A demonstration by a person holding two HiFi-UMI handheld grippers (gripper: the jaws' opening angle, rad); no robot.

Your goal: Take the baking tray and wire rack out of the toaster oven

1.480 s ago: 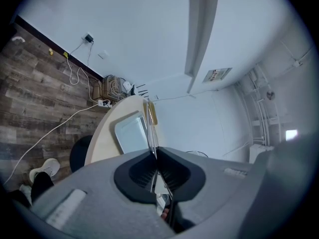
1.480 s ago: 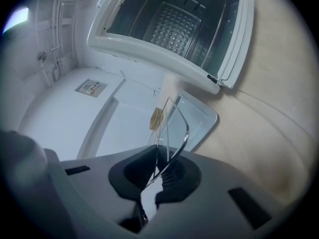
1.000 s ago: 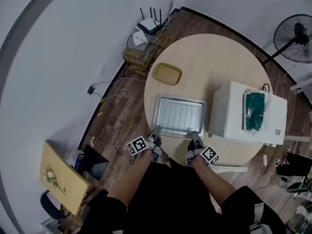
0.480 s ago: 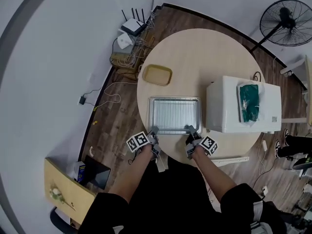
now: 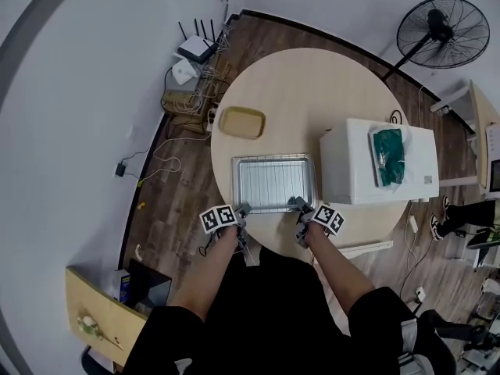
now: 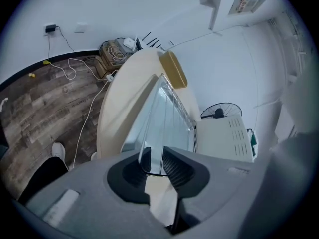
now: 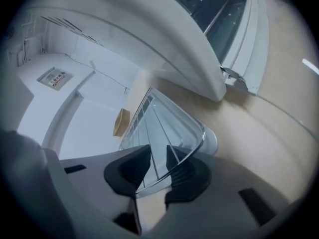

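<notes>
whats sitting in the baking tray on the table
The wire rack lies in the baking tray, spanning nearly all of it; shiny tray floor shows between its bars. Nothing else is visible there. The table under the tray is covered.

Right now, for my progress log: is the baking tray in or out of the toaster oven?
Out. The baking tray lies on the round table, beside the toaster oven, not inside it.
</notes>
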